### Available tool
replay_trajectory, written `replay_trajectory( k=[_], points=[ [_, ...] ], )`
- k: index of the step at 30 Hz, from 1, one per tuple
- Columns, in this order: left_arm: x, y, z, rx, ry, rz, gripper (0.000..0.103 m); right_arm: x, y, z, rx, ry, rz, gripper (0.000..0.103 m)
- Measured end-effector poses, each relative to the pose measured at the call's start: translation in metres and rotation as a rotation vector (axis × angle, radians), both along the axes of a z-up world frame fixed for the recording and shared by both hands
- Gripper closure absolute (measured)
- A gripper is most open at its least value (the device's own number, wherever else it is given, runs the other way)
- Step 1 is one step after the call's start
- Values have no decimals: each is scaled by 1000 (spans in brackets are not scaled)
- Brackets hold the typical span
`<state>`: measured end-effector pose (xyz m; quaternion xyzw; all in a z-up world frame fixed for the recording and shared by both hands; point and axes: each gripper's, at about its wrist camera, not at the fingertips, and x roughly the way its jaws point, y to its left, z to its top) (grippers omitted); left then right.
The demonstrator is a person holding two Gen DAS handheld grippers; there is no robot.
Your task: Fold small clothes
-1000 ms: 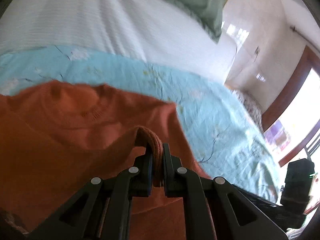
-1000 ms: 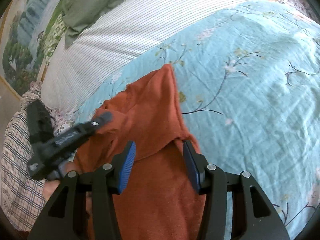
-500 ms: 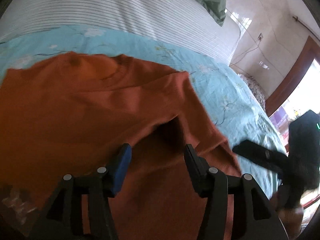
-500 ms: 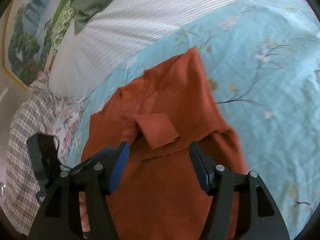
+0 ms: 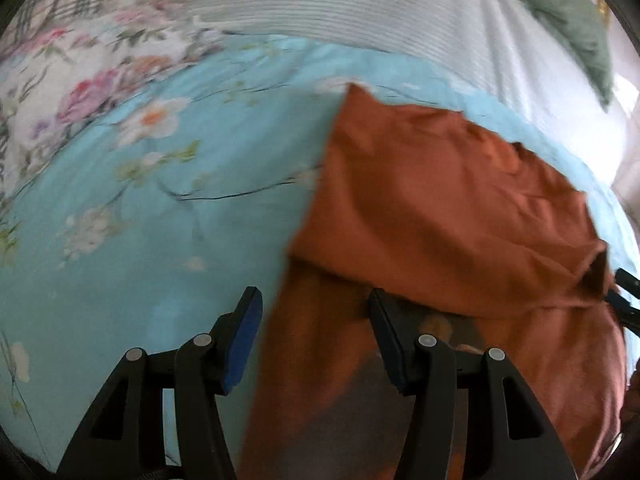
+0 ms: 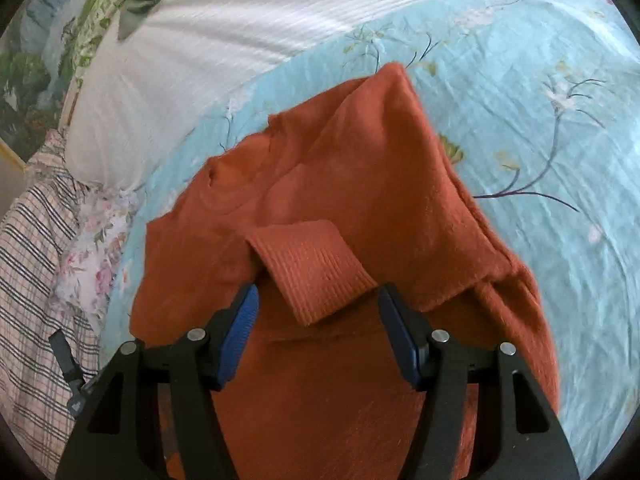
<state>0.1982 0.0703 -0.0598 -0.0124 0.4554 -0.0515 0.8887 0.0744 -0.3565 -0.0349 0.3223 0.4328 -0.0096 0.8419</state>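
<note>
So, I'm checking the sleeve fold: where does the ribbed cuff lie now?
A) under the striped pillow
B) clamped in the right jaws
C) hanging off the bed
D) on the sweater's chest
D: the ribbed cuff lies folded across the orange sweater, ahead of the open right gripper.

We hold our left gripper [image 5: 314, 336] angled downward with its jaws parted, the blue pads [image 5: 244, 334] pressing on nothing. Our right gripper [image 6: 318, 330] tilts down likewise, jaws spread wide and gripping nothing, its pads [image 6: 240, 332] standing clear on either side.
</note>
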Motion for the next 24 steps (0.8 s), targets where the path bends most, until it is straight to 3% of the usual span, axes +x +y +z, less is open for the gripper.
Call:
replay_trajectory(
  k=[2, 3, 4, 5, 8, 12, 15, 18, 20, 21, 22, 24],
  points=[
    [6, -1, -5, -5, 10, 5, 47, 6, 0, -4, -25, 8, 8, 41],
    [9, 0, -6, -5, 12, 6, 47, 10, 0, -3, -45, 7, 13, 52],
    [12, -1, -7, 2, 10, 4, 47, 12, 0, -2, -55, 7, 24, 74],
    [14, -3, -9, 14, 6, 3, 47, 13, -2, 1, -56, 0, 32, 86],
    [25, -13, -10, 40, 2, 7, 47, 10, -10, 26, -71, -58, 48, 91],
    [33, -15, -10, 48, -6, 18, 47, -8, -31, 79, -166, -143, 19, 96],
    [34, -11, -11, 35, -6, 33, 47, -8, -52, 78, -180, -87, -22, 96],
    [34, -9, -12, 28, -12, 42, 46, -10, -59, 62, -109, -52, -44, 92],
    [34, -9, -11, 27, -15, 44, 46, -14, -51, 52, -59, -59, -17, 67],
    [34, -8, -11, 24, -15, 46, 46, -14, -42, 48, -69, -59, -1, 41],
    [34, -7, -11, 19, -13, 47, 46, -14, -33, 45, -85, -61, 19, 36],
    [35, -5, -11, 11, 0, 53, 46, -8, -19, 35, -87, -37, 54, 36]
  ],
)
